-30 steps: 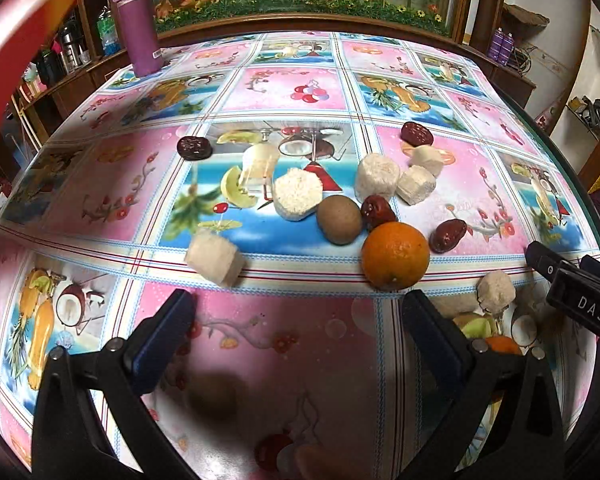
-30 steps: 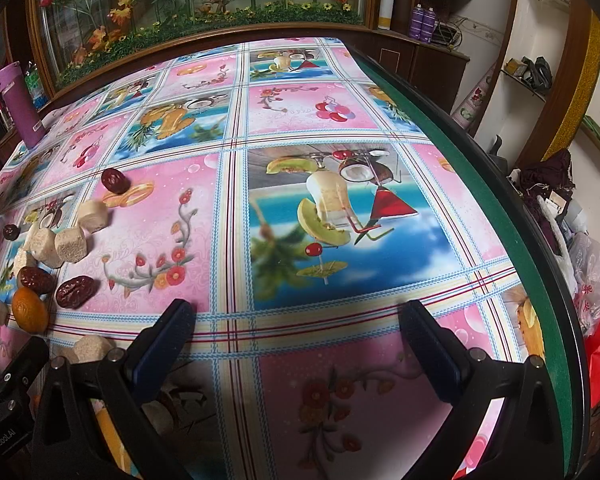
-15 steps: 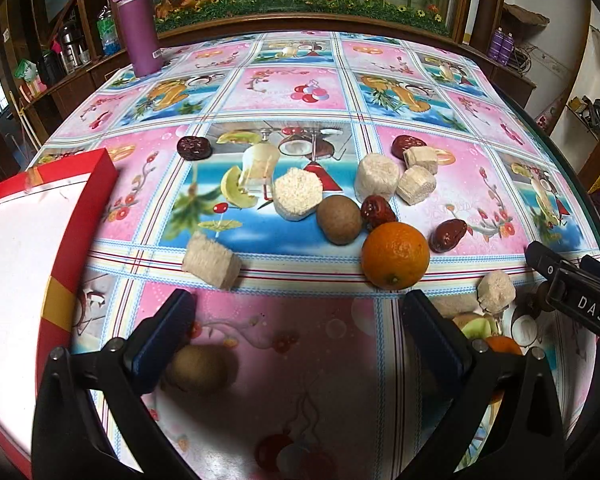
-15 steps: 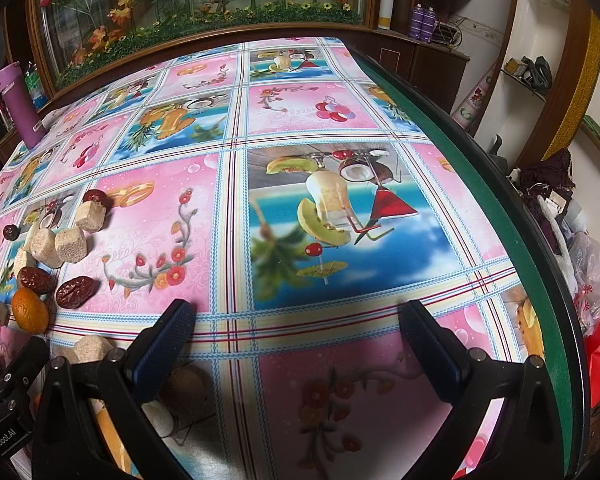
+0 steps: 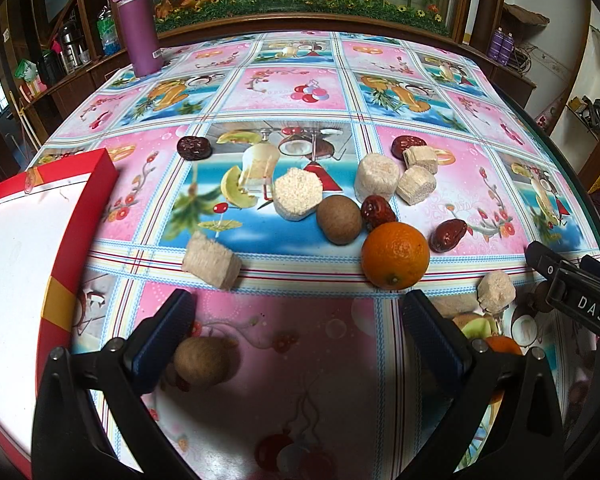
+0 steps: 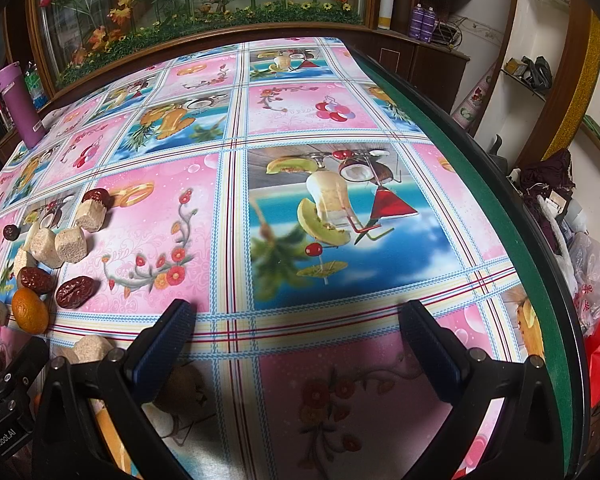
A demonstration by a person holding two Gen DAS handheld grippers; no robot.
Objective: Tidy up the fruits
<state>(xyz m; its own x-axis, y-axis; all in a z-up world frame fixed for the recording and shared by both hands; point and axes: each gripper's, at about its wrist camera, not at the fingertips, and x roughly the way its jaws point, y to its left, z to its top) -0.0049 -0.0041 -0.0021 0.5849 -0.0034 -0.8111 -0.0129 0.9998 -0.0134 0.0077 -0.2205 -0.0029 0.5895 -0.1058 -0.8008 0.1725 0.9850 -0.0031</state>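
**Table surface and what sits on it**

You're over a table (image 5: 300, 392) covered in a glossy pink-and-blue tablecloth printed with fruit and cocktail squares. At your left edge lies a shallow red cardboard box with a white inside (image 5: 64, 248). Far back left stands a tall purple flask (image 5: 137, 26), upright. Mid-table: a round orange (image 5: 395, 255), touching or just beside a brown kiwi (image 5: 339, 219) and a shiny red date (image 5: 377, 211). Pale beige cereal blocks (image 5: 298, 199) lie scattered around them; one (image 5: 212, 259) sits apart, nearer you. A second kiwi (image 5: 202, 360) lies closest, in shadow. A dark wrinkled date (image 5: 194, 147) lies well apart, behind.
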